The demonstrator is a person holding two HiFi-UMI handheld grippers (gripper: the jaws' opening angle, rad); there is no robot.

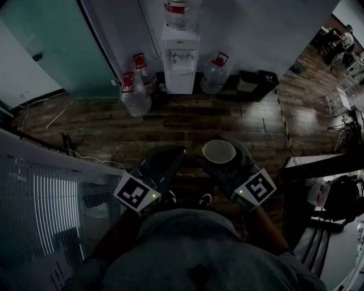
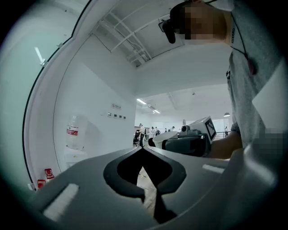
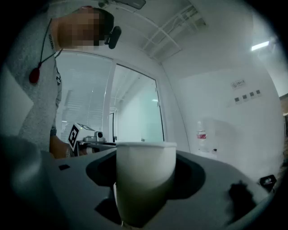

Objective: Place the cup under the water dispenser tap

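The person stands on a dark wooden floor (image 1: 227, 122), holding both tongs level out in front of them. The right tongs (image 1: 222, 144) pinch a white paper cup (image 1: 219, 152). The cup stands upright in the rounded hollow between the two jaws, one jaw pressed against each side, and its rim rises above them. From above, its open mouth looks empty. The left tongs (image 1: 178, 152) are just beside the right ones. Their jaws are pressed together at the tips with nothing between them. The white water dispenser (image 1: 180, 59), with a bottle (image 1: 181, 11) on top, stands against the far wall, well apart from the cup. Spare water jugs (image 1: 135, 94) stand on the floor on either side of it.
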